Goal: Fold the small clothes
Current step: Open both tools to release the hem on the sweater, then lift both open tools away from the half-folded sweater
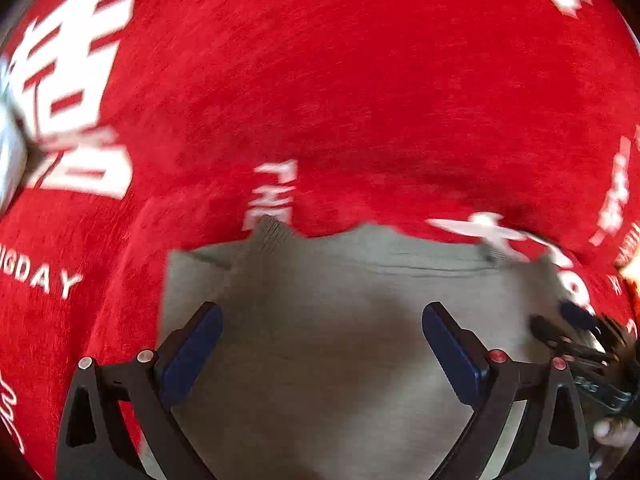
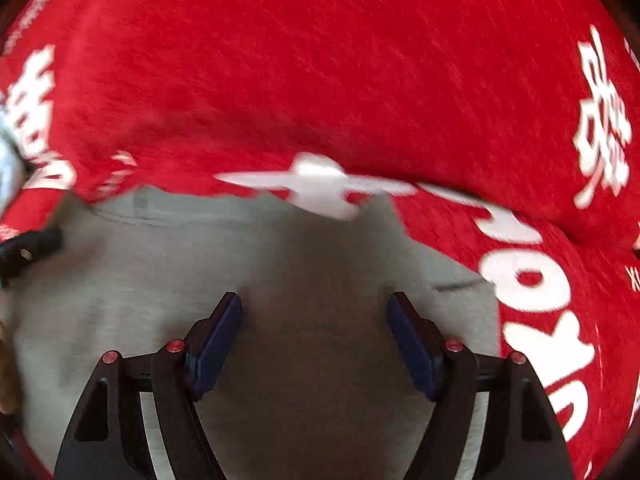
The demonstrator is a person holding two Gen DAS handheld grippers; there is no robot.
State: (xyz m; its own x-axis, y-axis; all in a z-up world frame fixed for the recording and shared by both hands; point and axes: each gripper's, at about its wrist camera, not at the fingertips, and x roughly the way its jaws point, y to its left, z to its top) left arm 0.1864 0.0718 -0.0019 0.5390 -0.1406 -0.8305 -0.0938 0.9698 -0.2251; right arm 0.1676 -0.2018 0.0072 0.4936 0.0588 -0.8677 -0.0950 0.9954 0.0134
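Garment (image 1: 340, 320), grey, flat on red cloth (image 1: 320, 80), directly beneath my left gripper (image 1: 322, 344) and right gripper (image 2: 314, 336); both released, empty; red cloth overlaps garment's 12 o'clock edge.

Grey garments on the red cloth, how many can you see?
1. The grey garment lies flat on the red cloth, under both open grippers; the right wrist view shows it too. A pale thing at the far left edge is too blurred to identify.

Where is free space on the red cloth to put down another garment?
The red printed cloth is bare beyond the grey folded garment, between the white lettering on either side. Near the garment it is crowded: both grippers hover there.
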